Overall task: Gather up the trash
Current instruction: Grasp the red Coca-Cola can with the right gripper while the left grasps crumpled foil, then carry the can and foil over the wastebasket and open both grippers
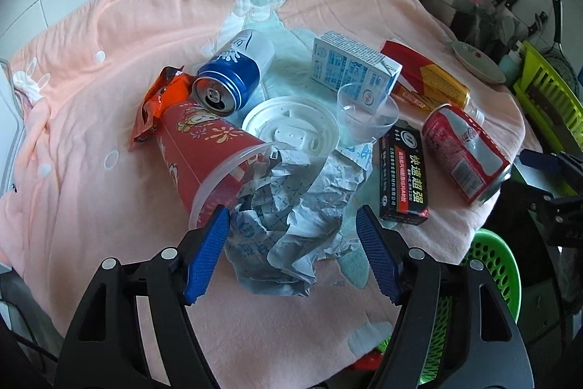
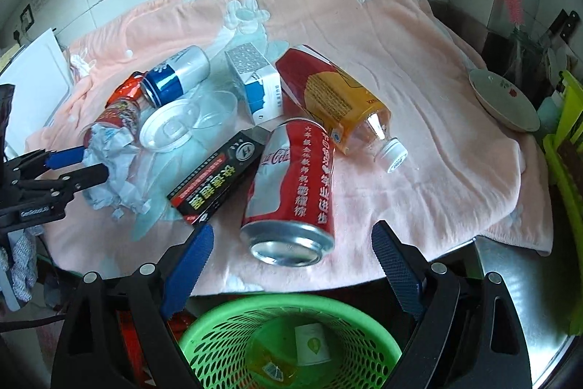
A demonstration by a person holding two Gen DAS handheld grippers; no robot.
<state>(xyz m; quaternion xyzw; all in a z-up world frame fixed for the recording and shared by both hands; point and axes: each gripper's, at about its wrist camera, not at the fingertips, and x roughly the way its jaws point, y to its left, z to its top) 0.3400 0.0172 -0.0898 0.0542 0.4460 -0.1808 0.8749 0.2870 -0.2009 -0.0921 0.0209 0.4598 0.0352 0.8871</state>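
Tiled kitchen, pink-towelled worktop (image 2: 419, 97): left tool (image 1: 293, 232) released astride crumpled paper (image 1: 291, 206), right tool (image 2: 291, 250) released before cola can (image 2: 295, 188); next, clench.

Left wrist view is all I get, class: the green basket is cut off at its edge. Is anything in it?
Observer: Yes. The green basket holds a white paper item and something yellowish.
Operator: Is the orange bottle capped?
Observer: Yes, a white cap is on the bottle.
Operator: And the right gripper?
Observer: The right gripper is open, with the red can lying untouched between its fingers.
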